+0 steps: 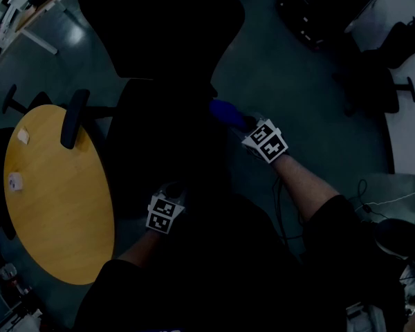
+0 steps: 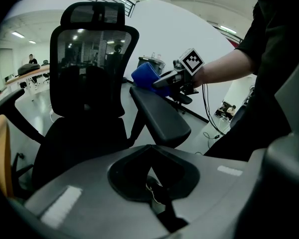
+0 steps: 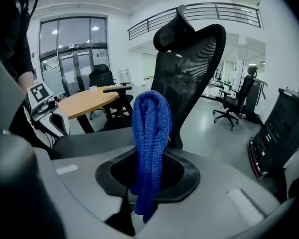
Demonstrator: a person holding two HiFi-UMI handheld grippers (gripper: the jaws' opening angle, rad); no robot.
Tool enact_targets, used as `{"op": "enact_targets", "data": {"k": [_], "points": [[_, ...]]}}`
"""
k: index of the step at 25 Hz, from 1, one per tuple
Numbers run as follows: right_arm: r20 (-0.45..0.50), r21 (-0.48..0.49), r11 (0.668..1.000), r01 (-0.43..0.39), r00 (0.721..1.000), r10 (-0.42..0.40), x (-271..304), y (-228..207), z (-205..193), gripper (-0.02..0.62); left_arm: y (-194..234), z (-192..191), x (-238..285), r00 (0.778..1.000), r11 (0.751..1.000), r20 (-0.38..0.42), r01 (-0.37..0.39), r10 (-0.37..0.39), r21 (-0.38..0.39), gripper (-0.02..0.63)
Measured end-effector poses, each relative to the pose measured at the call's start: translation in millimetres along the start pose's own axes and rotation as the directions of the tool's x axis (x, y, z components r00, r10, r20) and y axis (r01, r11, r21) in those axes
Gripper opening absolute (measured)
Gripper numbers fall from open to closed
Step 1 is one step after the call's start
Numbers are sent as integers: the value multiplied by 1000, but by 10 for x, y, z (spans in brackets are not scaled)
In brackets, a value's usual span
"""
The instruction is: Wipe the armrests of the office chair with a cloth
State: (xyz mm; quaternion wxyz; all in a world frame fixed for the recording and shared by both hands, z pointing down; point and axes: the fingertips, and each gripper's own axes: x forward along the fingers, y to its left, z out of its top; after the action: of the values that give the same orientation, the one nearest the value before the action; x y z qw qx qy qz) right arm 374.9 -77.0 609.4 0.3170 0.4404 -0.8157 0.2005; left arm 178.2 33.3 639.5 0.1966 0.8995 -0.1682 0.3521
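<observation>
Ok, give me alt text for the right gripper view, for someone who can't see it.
A folded blue knitted cloth stands upright, clamped in the shut jaws of the right gripper, before a black mesh-backed office chair. The chair's dark padded armrest lies just beyond at left, with the left gripper and a yellow wooden table past it.

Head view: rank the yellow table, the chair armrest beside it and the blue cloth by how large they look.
1. yellow table, by far the largest.
2 and 3. armrest and blue cloth look about alike. The armrest is longer and thinner, and the cloth is partly hidden, so I leave these two unranked.
</observation>
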Motion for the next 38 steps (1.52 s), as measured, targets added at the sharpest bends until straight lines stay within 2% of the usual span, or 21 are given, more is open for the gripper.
{"op": "enact_targets", "data": {"k": [9,24,38], "points": [[-11,14,999,32,999,-32,-140,207,-57,91,-4,13,2,1000,1000,9,21,-21,19,14],[-30,61,998,10,1000,-8,-378,958,-309,91,22,44,29,998,998,42,53,-54,25,14],[-9,250,967,-54,998,58,-580,1719,-394,91,22,73,28,993,996,81,80,-83,43,14]]}}
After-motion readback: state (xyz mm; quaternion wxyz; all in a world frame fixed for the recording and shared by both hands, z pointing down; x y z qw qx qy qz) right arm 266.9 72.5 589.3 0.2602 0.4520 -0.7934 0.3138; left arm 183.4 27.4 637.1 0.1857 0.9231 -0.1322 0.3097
